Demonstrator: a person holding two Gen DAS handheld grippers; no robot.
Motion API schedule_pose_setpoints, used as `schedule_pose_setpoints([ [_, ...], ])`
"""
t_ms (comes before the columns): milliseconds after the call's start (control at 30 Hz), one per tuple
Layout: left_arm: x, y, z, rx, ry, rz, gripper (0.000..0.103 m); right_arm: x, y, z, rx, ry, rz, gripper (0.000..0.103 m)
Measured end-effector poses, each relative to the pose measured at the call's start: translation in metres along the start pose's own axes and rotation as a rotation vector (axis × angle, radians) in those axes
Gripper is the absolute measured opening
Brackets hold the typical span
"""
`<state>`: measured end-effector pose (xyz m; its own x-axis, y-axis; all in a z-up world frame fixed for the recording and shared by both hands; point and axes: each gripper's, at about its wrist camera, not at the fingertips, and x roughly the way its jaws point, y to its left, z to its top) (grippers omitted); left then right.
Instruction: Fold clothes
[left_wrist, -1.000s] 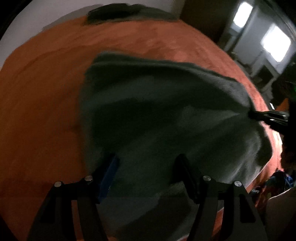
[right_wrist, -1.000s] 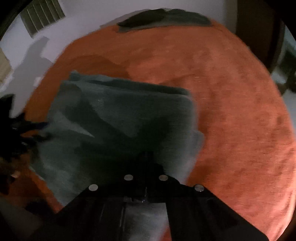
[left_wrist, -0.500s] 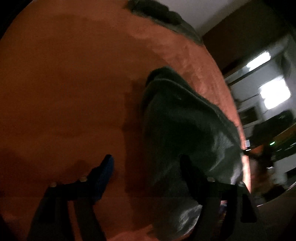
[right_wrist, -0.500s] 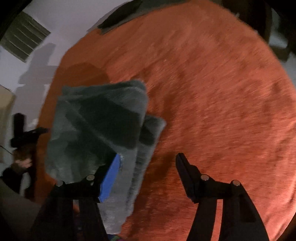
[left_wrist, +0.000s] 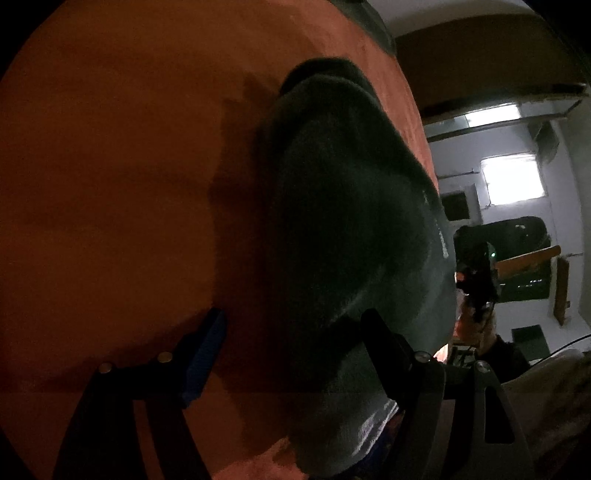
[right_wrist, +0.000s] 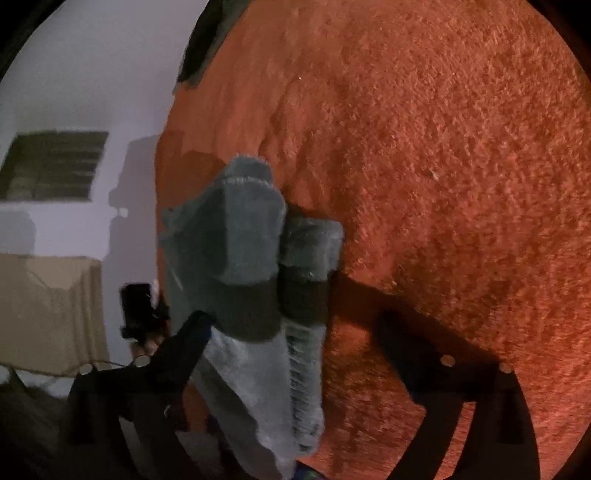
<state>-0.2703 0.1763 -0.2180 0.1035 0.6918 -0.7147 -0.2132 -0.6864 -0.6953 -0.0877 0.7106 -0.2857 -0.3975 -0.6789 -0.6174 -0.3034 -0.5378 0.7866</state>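
The grey cloth (right_wrist: 243, 258) lies folded in layers on the orange bedspread (right_wrist: 443, 166), near its left edge in our right wrist view, with its near end hanging toward us over the bed's edge. Our right gripper (right_wrist: 295, 325) has its jaws opening; they stand wide apart, the left finger (right_wrist: 184, 343) beside the cloth's left side, the right finger over bare bedspread, and the pads press on nothing. Our left gripper (left_wrist: 291, 332) is spread wide too, its blue-padded finger (left_wrist: 207, 347) over the bedspread (left_wrist: 110, 184) and the other against the dark cloth (left_wrist: 351, 221), not clamping it. A second dark garment (right_wrist: 199, 44) lies at the far edge of the bed.
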Motion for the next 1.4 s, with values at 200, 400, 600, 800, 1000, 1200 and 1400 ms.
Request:
schedule_pose_setpoints([
  [200, 0.01, 0.003, 0.008, -0.05, -0.038, -0.082, 0.076, 0.023, 0.016, 0.006, -0.002, 0.039, 0.037, 0.1],
  [400, 0.01, -0.002, 0.013, -0.02, -0.108, -0.096, 0.055, 0.036, 0.032, -0.007, -0.061, 0.063, 0.074, 0.099],
  [600, 0.018, 0.017, 0.024, -0.115, -0.045, -0.196, 0.061, 0.029, 0.02, -0.011, -0.054, 0.092, 0.075, 0.079],
  [800, 0.027, 0.021, 0.025, -0.144, 0.07, -0.301, 0.072, 0.031, 0.014, -0.007, -0.04, 0.189, 0.15, 0.092],
  [1000, 0.039, 0.01, 0.025, -0.121, 0.103, -0.323, 0.074, 0.042, 0.024, -0.009, -0.055, 0.193, 0.127, 0.093],
  [1200, 0.046, 0.011, 0.02, -0.066, 0.08, -0.307, 0.074, 0.062, 0.047, -0.011, -0.131, 0.196, 0.009, 0.093],
  [1400, 0.038, -0.006, 0.015, -0.075, -0.019, -0.295, 0.043, 0.052, 0.037, -0.013, -0.086, 0.168, 0.05, 0.062],
])
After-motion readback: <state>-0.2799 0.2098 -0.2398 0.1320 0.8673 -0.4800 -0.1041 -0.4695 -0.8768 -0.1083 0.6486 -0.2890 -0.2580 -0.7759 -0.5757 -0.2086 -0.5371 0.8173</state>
